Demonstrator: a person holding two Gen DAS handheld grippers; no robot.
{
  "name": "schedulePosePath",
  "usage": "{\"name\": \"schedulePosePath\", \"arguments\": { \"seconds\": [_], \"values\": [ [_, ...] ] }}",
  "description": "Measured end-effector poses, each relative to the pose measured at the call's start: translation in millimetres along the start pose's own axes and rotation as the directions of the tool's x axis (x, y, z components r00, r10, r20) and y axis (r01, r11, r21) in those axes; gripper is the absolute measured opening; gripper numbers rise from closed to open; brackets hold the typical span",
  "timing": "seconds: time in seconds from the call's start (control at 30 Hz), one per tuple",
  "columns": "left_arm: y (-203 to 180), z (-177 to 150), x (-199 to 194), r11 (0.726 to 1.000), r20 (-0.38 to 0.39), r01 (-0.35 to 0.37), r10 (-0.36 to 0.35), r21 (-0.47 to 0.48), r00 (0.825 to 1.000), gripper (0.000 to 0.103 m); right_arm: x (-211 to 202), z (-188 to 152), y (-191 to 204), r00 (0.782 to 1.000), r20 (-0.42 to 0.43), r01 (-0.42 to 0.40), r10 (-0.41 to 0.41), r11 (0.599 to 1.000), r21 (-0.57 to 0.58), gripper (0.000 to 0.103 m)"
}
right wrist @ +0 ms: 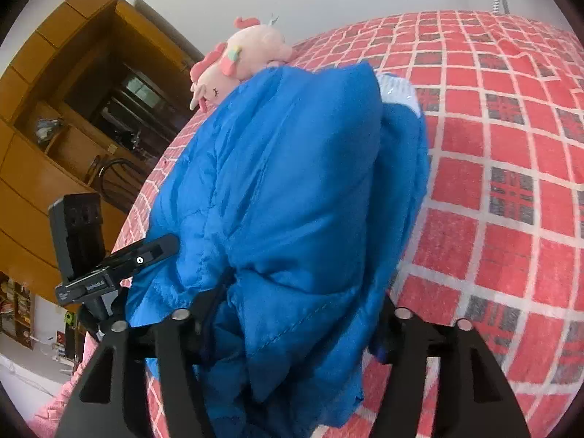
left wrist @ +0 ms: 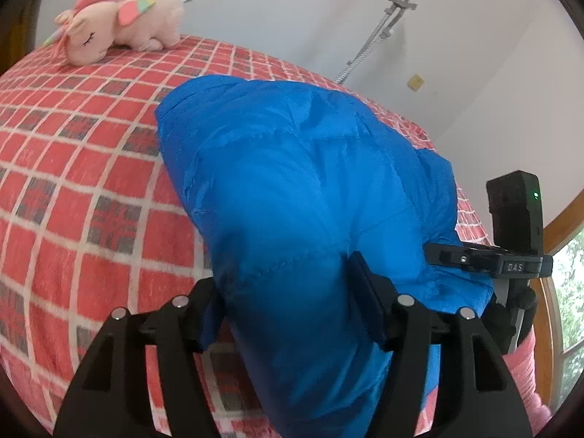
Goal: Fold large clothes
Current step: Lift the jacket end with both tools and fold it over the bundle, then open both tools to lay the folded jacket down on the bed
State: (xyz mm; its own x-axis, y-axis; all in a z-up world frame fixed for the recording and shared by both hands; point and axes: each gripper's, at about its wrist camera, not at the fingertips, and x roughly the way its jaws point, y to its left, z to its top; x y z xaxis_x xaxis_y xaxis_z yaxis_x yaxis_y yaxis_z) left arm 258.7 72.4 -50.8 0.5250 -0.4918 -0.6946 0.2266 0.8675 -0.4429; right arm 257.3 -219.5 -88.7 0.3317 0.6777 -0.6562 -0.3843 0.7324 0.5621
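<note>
A puffy blue quilted jacket (left wrist: 292, 182) lies in a folded bundle on the red checked bed cover (left wrist: 73, 182). My left gripper (left wrist: 288, 292) is shut on the jacket's near edge, with thick fabric bulging between its fingers. My right gripper (right wrist: 292, 314) is shut on the same jacket (right wrist: 292, 182) near edge, beside the left one. The right gripper's body (left wrist: 511, 241) shows at the right of the left wrist view, and the left gripper's body (right wrist: 91, 255) at the left of the right wrist view. A pale lining patch (right wrist: 398, 91) shows at the jacket's far end.
A pink plush unicorn (left wrist: 120, 18) lies at the far side of the bed, just beyond the jacket (right wrist: 241, 62). A wooden cabinet (right wrist: 54, 127) stands left of the bed. A white wall and a window frame (left wrist: 554, 292) are to the right.
</note>
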Motion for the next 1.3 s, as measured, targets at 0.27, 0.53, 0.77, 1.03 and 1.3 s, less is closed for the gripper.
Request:
{"name": "schedulePosePath", "arguments": {
  "seconds": [0.27, 0.53, 0.77, 1.03, 1.3],
  "values": [
    [-12, -18, -36, 0.994, 0.053, -0.098, 0.095, 0.050, 0.994, 0.067, -47, -29, 19, 0.996, 0.062, 0.069, -0.066, 0.996, -0.049, 0.075],
    [-29, -50, -51, 0.979, 0.096, -0.181, 0.172, 0.097, 0.980, 0.067, -64, -56, 29, 0.981, 0.090, 0.177, -0.170, 0.981, -0.076, 0.074],
    [-28, -60, -38, 0.971, 0.089, -0.204, 0.194, 0.126, 0.977, 0.071, -37, -58, 4, 0.975, 0.038, 0.217, -0.218, 0.976, 0.010, 0.074],
    [-35, -63, -47, 0.966, 0.080, -0.236, 0.228, 0.108, 0.970, 0.074, -41, -67, 19, 0.947, 0.092, 0.308, -0.308, 0.951, 0.013, 0.084],
    [-48, -81, -64, 0.939, 0.100, -0.328, 0.318, 0.106, 0.943, 0.085, -59, -93, 50, 0.896, 0.146, 0.424, -0.420, 0.906, 0.007, 0.099]
  ]
}}
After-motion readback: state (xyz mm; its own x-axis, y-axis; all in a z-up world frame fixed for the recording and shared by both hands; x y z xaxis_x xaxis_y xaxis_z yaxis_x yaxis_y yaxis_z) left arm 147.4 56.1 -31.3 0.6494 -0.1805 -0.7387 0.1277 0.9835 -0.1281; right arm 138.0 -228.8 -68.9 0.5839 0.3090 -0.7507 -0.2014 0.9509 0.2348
